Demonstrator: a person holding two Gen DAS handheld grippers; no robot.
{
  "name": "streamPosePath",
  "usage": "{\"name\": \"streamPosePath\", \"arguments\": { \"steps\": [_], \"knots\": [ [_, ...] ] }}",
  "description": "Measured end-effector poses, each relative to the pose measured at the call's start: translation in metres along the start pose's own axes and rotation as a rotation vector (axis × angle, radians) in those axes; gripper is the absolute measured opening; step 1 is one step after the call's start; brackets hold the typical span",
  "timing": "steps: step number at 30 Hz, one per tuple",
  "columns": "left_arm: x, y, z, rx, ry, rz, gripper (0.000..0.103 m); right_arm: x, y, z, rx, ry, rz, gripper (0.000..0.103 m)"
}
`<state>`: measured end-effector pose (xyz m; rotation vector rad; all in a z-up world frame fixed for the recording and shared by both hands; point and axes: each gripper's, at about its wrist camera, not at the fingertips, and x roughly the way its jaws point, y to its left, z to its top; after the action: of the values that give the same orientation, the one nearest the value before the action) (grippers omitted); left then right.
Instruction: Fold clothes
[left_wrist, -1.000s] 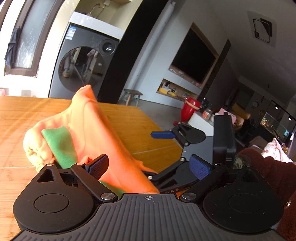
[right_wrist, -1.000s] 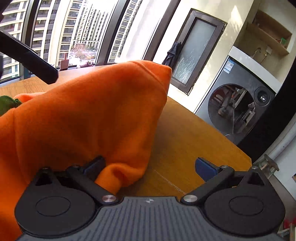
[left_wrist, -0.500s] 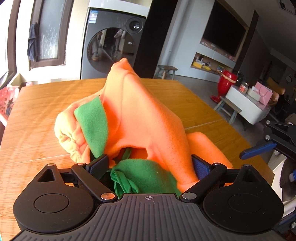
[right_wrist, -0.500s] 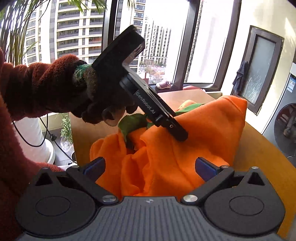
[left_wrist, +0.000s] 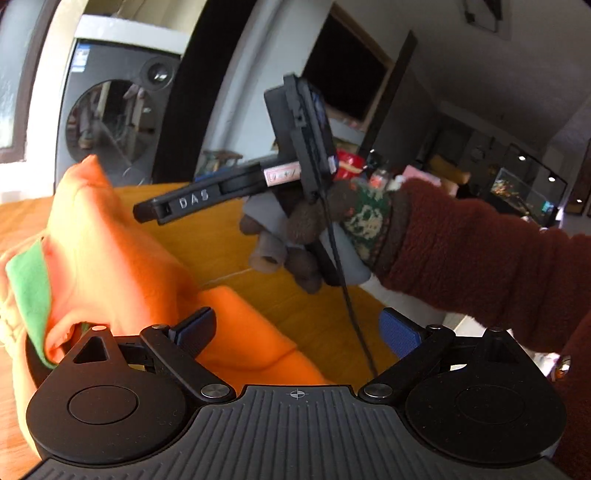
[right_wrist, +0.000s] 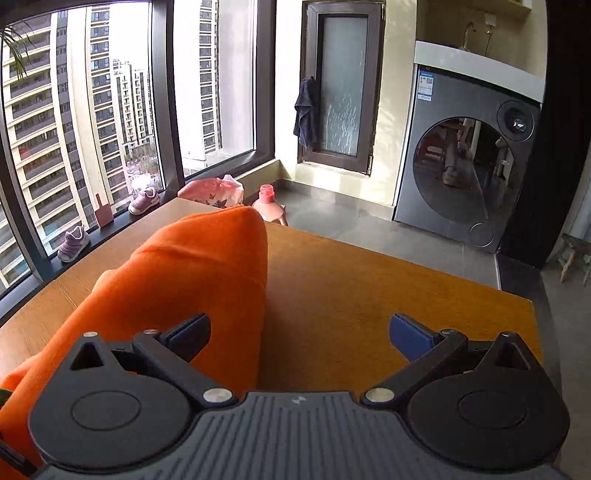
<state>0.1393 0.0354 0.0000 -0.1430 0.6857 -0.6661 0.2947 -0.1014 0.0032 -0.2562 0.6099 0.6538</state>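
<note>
A crumpled orange garment (left_wrist: 122, 258) with a green lining (left_wrist: 31, 291) lies in a heap on the wooden table (left_wrist: 236, 236). It also shows in the right wrist view (right_wrist: 192, 280), peaked at its far end. My left gripper (left_wrist: 297, 328) is open and empty, just above the garment's near edge. My right gripper (right_wrist: 299, 330) is open and empty, above the garment's right edge. In the left wrist view the right gripper's side (left_wrist: 207, 197) hovers over the garment, held by a gloved hand.
The table's far edge (right_wrist: 406, 264) drops to a tiled floor with a washing machine (right_wrist: 465, 158) behind. A window sill with small shoes (right_wrist: 74, 240) runs along the left. A pink bottle (right_wrist: 267, 203) stands beyond the table.
The right gripper swung from left of the heap, over it, to its right side. The left gripper pulled back and turned right; the heap now lies to its left.
</note>
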Motion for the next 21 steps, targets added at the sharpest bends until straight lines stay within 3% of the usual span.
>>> {"name": "streamPosePath", "arguments": {
  "steps": [3,8,11,16,20,21],
  "knots": [
    [0.009,0.017,-0.011,-0.047,0.076,0.097,0.098,0.028,0.024,0.018,-0.091,0.004,0.014,0.103],
    [0.007,0.022,-0.018,-0.057,0.089,0.111,0.098,0.082,0.067,0.021,-0.275,0.084,-0.041,0.103],
    [0.006,0.020,-0.021,-0.030,0.088,0.130,0.098,0.096,0.078,0.022,-0.296,0.070,-0.057,0.103],
    [0.005,0.027,-0.022,-0.032,0.077,0.113,0.098,0.075,0.066,0.027,-0.261,0.067,-0.036,0.103],
    [0.002,0.030,-0.024,-0.043,0.062,0.100,0.098,0.030,0.042,0.026,-0.161,0.007,0.072,0.103],
    [0.001,0.031,-0.024,-0.045,0.059,0.097,0.098,0.029,0.041,0.021,-0.173,0.019,0.064,0.103]
  ]
}}
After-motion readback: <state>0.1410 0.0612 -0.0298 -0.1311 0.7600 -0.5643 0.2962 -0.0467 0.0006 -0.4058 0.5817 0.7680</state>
